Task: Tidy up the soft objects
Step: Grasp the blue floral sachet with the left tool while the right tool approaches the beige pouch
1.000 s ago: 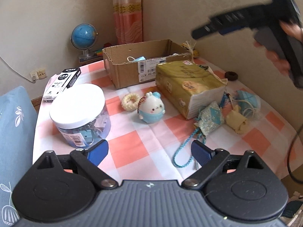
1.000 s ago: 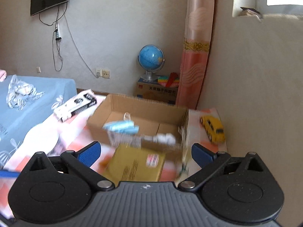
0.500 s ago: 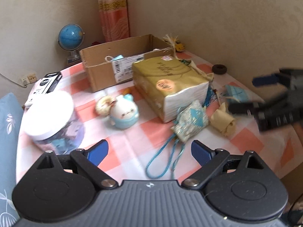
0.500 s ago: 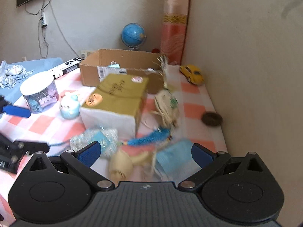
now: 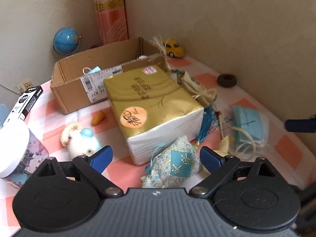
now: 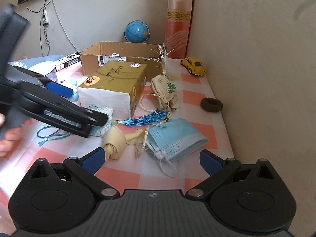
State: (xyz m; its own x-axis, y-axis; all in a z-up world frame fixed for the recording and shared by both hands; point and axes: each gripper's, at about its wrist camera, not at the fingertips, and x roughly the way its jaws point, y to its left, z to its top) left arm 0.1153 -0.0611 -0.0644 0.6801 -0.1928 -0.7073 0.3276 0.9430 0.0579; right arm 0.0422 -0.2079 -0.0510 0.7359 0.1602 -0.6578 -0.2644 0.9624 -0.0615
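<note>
My left gripper is open and low over the checked table, with a blue embroidered pouch lying between its fingers. The pouch's cord trails to the left. My right gripper is also open. Just ahead of it lie a blue face mask and a rolled beige cloth by its left finger. A cardboard box at the back holds another mask. A white and blue plush toy sits left of the gold tissue pack.
A beige sachet and a blue tassel lie right of the tissue pack. A brown hair tie and a yellow toy car are near the wall. A white-lidded jar stands at the left, with a globe behind the box.
Both grippers came down towards the table. The right one swung from above the box to the mask and beige cloth. The left one moved forward and right to the pouch.
</note>
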